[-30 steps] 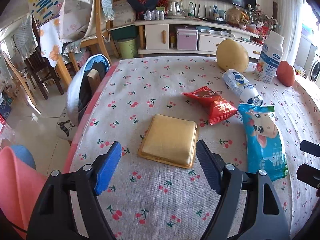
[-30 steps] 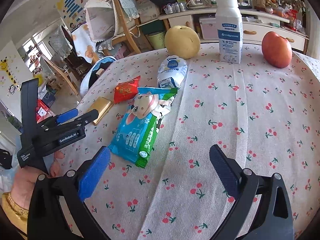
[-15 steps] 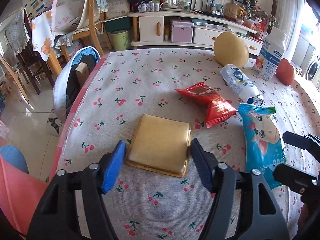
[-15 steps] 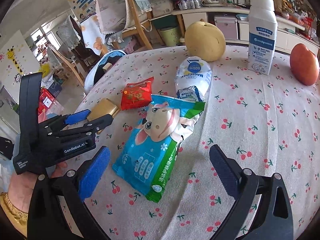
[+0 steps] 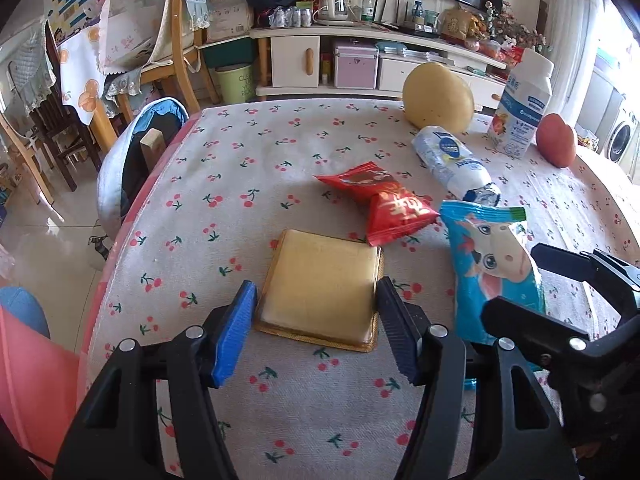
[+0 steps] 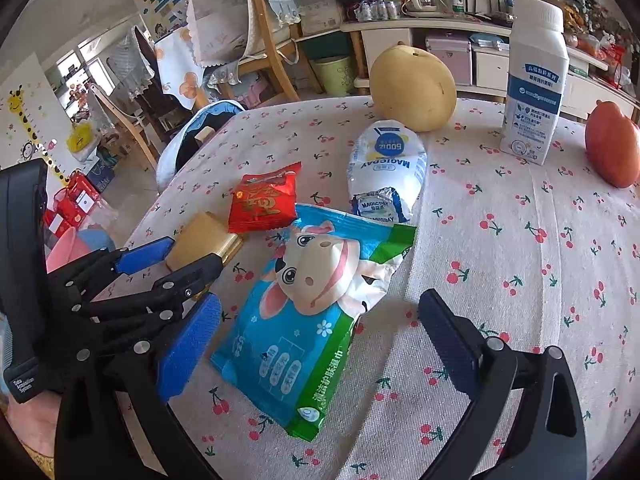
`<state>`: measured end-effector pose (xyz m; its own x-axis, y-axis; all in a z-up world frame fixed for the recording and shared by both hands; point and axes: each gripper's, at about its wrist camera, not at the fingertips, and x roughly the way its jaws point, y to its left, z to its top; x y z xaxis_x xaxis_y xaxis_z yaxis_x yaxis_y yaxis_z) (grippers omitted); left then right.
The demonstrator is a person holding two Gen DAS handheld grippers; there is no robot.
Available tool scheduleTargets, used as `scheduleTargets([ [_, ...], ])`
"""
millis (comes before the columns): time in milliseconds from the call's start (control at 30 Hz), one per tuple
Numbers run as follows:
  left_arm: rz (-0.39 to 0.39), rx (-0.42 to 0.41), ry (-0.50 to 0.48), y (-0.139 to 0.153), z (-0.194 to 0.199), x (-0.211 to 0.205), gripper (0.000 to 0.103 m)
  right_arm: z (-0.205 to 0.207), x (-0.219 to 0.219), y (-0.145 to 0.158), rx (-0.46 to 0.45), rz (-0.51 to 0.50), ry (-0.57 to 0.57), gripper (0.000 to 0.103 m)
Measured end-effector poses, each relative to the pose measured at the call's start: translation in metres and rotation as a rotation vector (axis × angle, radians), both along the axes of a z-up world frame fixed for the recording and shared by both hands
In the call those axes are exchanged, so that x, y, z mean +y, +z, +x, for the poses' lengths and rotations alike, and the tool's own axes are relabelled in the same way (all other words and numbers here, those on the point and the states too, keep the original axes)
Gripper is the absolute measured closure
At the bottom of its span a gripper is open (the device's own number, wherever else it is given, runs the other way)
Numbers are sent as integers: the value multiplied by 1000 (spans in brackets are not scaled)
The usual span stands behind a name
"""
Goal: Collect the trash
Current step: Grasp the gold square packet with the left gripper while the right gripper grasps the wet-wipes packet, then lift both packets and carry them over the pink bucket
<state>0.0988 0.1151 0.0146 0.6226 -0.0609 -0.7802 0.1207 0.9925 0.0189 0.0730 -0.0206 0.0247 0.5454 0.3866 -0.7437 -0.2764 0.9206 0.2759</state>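
On the cherry-print tablecloth (image 5: 240,168), the left gripper (image 5: 316,312) has just been closing its jaws around the flat square gold-foil packet (image 5: 320,288), blue pads at its two side edges. Right of it lie a red snack pouch (image 5: 380,200) and a blue cow-print wet-wipes pack (image 6: 308,312). The right gripper (image 6: 316,340) hangs wide open over that pack, touching nothing.

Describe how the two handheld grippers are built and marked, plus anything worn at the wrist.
Both the left gripper and right gripper are matte black plastic linkages with silver screws. Each finger carries a ribbed blue pad. In the right wrist view, the left gripper's black handle bears small white lettering, and a yellow-gold cuff shows below it. No cables visible.
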Motion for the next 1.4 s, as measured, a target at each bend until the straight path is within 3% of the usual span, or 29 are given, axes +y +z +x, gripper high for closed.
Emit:
scheduleTargets([
  [67,-1,-7,9,1,-3,0,41,0,4,0,-8,-32,11,8],
  [133,-10,-12,15,2,-6,0,41,-1,8,0,-29,-87,22,26],
  [200,-15,-22,18,4,-10,1,41,-2,12,-1,-33,-90,44,34],
  [333,-47,-39,45,10,-18,6,41,-3,12,-2,-42,-89,49,38],
  [700,-203,-46,106,20,-41,35,41,-11,8,7,-97,-69,27,66],
  [1000,-261,-91,129,36,-48,56,41,-20,15,17,-144,-109,25,81],
  [1400,-264,-188,219,56,-64,89,41,-38,28,48,-238,-111,-7,87],
])
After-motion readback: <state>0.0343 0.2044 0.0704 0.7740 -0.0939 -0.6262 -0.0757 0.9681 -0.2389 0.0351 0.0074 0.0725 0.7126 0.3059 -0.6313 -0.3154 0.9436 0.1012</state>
